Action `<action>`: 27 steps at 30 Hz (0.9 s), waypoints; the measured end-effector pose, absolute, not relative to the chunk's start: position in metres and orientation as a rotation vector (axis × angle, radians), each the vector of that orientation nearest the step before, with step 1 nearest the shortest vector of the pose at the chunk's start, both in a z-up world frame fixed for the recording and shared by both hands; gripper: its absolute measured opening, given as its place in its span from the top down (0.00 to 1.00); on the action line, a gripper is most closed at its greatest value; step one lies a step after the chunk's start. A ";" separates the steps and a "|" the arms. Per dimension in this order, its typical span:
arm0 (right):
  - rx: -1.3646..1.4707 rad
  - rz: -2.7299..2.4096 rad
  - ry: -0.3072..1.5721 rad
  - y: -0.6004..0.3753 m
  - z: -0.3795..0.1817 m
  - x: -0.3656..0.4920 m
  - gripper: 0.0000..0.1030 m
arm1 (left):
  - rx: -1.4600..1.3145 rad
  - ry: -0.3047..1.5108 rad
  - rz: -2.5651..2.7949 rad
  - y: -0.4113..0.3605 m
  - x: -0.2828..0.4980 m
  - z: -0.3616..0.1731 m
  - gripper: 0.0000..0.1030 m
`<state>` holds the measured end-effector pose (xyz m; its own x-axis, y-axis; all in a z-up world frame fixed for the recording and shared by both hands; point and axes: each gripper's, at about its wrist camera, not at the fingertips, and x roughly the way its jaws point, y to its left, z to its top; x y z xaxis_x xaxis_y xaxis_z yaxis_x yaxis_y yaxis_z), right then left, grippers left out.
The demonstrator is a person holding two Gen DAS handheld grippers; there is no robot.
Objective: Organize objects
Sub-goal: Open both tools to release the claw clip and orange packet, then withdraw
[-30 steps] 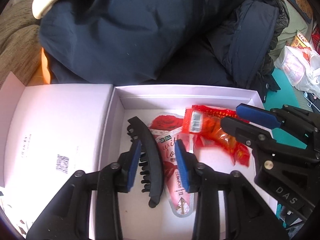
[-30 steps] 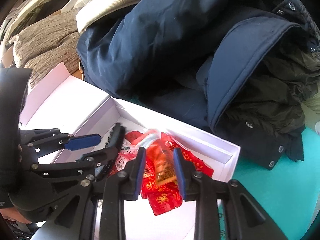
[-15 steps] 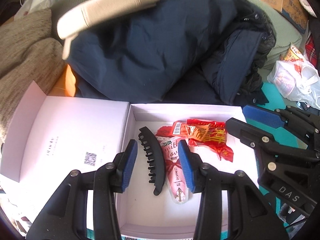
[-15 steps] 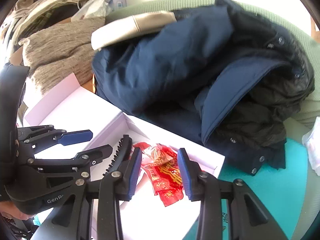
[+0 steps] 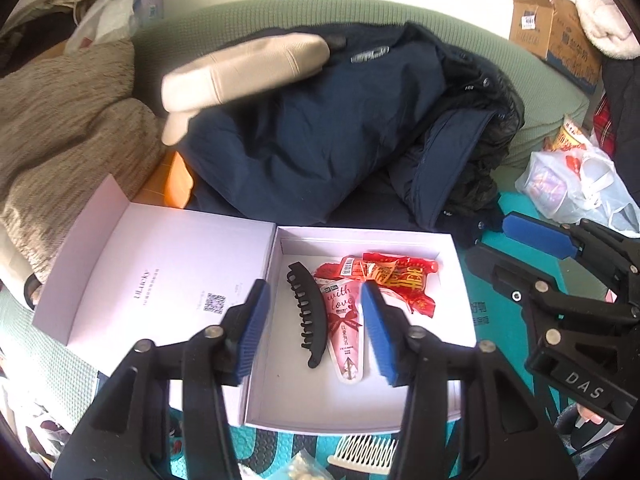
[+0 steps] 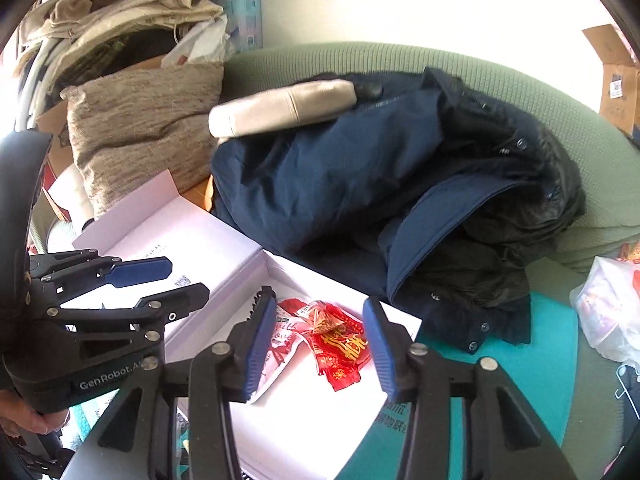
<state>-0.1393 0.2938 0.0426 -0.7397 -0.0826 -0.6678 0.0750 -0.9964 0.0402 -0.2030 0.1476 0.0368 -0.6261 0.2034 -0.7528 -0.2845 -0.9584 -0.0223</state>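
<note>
An open white box (image 5: pixel 460 280) lies on the teal mat, its lid (image 5: pixel 160 272) folded out to the left. Inside lie a black hair clip (image 5: pixel 306 312), a pink "with love" packet (image 5: pixel 344 328) and red snack packets (image 5: pixel 400 280). My left gripper (image 5: pixel 314 328) is open and empty, above the box over the clip and pink packet. My right gripper (image 6: pixel 316 344) is open and empty, above the red snack packets (image 6: pixel 340 344). The box (image 6: pixel 400 320) also shows in the right wrist view, and so does the left gripper (image 6: pixel 160 280).
A navy jacket (image 5: pixel 320 136) with a beige item (image 5: pixel 244 68) on it lies behind the box on a green sofa (image 5: pixel 540 92). A white comb (image 5: pixel 364 450) lies on the mat in front of the box. A plastic bag (image 5: pixel 568 184) sits at right, a brown cushion (image 5: pixel 60 152) at left.
Both grippers have drawn back and up from the box and opened. The left let go of the black hair clip, the right of the red snack packets; both now lie in the box.
</note>
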 end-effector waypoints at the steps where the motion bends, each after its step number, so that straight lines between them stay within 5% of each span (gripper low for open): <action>1: 1.088 -2.859 -0.010 0.293 0.046 -0.135 0.54 | -1.179 0.143 2.616 0.146 -0.198 0.041 0.48; 27: 0.994 -2.889 0.024 0.261 0.086 -0.029 0.43 | -1.079 0.134 2.735 0.102 -0.064 0.087 0.33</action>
<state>-0.0293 0.2609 0.0856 -0.7851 -0.0766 -0.6146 0.0868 -0.9961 0.0133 -0.0640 0.1024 0.0873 -0.7142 0.1506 -0.6836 -0.2166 -0.9762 0.0112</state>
